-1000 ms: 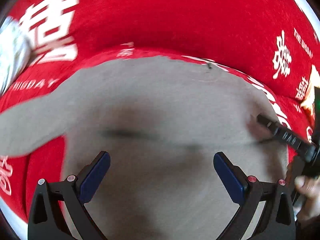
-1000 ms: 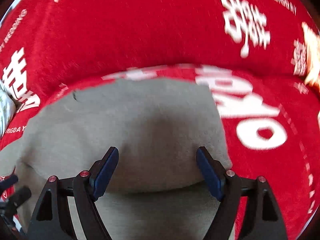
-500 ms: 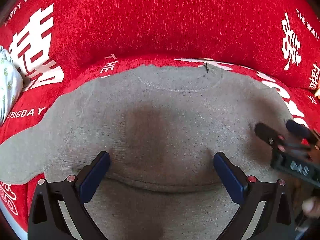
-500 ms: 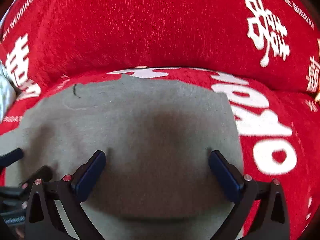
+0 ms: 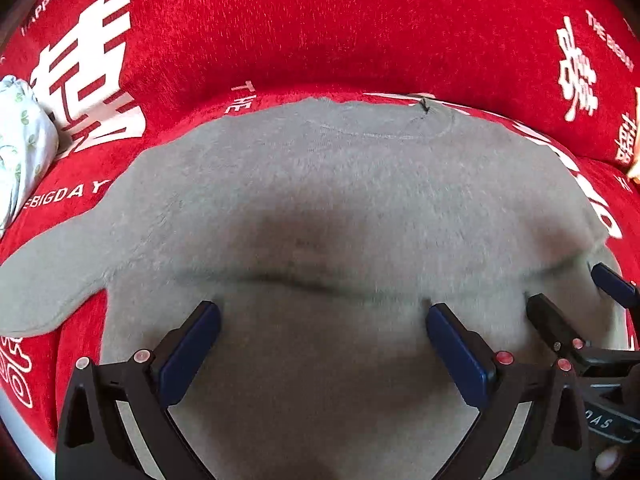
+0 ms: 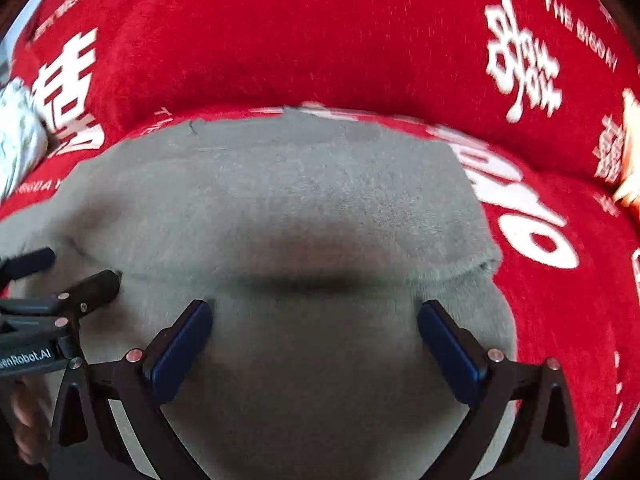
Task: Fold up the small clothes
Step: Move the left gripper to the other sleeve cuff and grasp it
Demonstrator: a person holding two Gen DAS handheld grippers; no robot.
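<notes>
A grey sweater (image 5: pixel 360 208) lies flat on the red sofa cover, neckline (image 5: pixel 384 130) at the far side. One sleeve (image 5: pixel 52 280) stretches out to the left. A creased fold edge (image 5: pixel 304 280) runs across its middle. My left gripper (image 5: pixel 322 312) hovers over the near half, open, with nothing between its blue pads. In the right wrist view the sweater (image 6: pixel 320 200) shows a straight right side. My right gripper (image 6: pixel 314 308) stands open just short of the fold edge, holding nothing. Each gripper shows in the other's view: the right gripper (image 5: pixel 576 296), the left gripper (image 6: pixel 68 272).
The red cover (image 5: pixel 320 20) with white characters rises as a sofa back behind the sweater. A white patterned cloth (image 5: pixel 20 140) lies at the far left. An orange-tan thing (image 6: pixel 628 160) pokes in at the right edge. Fingers of a hand (image 6: pixel 24 412) show at the lower left.
The right gripper's jaws have spread wider and it has drifted left, closer to the left gripper. The left view, blurred a second ago, has steadied over the sweater.
</notes>
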